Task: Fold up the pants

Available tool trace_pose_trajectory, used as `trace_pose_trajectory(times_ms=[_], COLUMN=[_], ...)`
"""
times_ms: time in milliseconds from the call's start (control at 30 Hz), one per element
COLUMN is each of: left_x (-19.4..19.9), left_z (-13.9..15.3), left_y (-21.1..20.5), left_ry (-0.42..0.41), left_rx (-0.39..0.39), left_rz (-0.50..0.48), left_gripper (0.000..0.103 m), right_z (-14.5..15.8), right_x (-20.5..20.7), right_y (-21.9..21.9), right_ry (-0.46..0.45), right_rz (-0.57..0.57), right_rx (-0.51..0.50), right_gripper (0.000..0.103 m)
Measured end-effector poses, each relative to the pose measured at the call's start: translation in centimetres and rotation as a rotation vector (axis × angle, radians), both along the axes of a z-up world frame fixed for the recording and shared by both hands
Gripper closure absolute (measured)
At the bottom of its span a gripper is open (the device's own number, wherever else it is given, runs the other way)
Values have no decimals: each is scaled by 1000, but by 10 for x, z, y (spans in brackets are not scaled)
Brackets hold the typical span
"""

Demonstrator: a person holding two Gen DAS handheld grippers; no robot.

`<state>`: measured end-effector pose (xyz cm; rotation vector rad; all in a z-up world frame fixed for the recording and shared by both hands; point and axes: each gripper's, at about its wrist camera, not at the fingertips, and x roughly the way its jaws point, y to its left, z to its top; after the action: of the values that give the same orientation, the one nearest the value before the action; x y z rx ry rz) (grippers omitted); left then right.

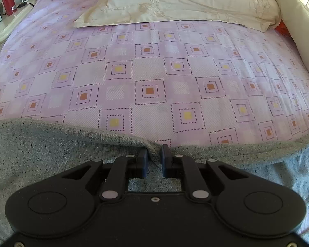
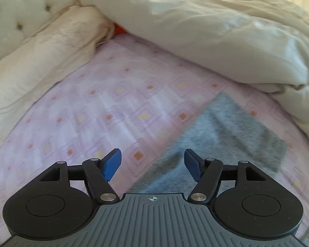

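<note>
Left tongs (image 1: 155, 157) pinch grey pants (image 1: 41, 154); right tongs (image 2: 152, 162) spread wide.

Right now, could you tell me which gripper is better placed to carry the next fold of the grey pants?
Left. The left gripper already pinches the grey pants at their edge; the right gripper hangs open above the bedsheet, holding nothing.

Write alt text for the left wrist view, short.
The left gripper pinches a raised fold at the edge of the grey pants, which lie across the near part of a purple patterned bedsheet. A cream pillow lies at the far end.
</note>
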<state>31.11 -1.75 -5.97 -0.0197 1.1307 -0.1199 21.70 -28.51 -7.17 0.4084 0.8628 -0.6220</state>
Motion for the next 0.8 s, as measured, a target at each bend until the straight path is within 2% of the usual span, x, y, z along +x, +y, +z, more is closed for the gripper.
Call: trace_pose_trajectory(times_ms=[100,133,167,200,233,300,367,500,667,800], left_x=[0,0,0,-1,-1,-2,-3,-11,-48,-92], left_z=[0,0,-1,-1,-1,-1,-1,9,51,81], left_y=[-2,-2,-3,-2,-2,-1,3,14,13,12], left_ry=[-3,-5,-8,-11,-13,-17,-19,-12,-90,-110], left_rx=[9,11,12,12,12,8,-17,-67,-59,-60], left_rz=[-6,-7,-7,-8,-8,-9,10,39,-14,-40], left_gripper=[86,86,86,86,85,86,87,93,94,94], right_z=[-7,-10,-15,-19,-20,-14,-3,26,56,65], right_x=[0,0,1,2,1,-8,-18,-51,-101,-139], right_y=[-4,-6,-10,-11,-11,-9,-7,-14,-19,-23], right_ry=[62,70,74,93,111,93,94,48,23,18], right_rz=[-28,-21,-1,25,45,95,146,205,257,269], right_rx=[-20,5,49,90,113,115,96,129,153,174], right_gripper=[36,36,42,68,80,94,97,97,97,97])
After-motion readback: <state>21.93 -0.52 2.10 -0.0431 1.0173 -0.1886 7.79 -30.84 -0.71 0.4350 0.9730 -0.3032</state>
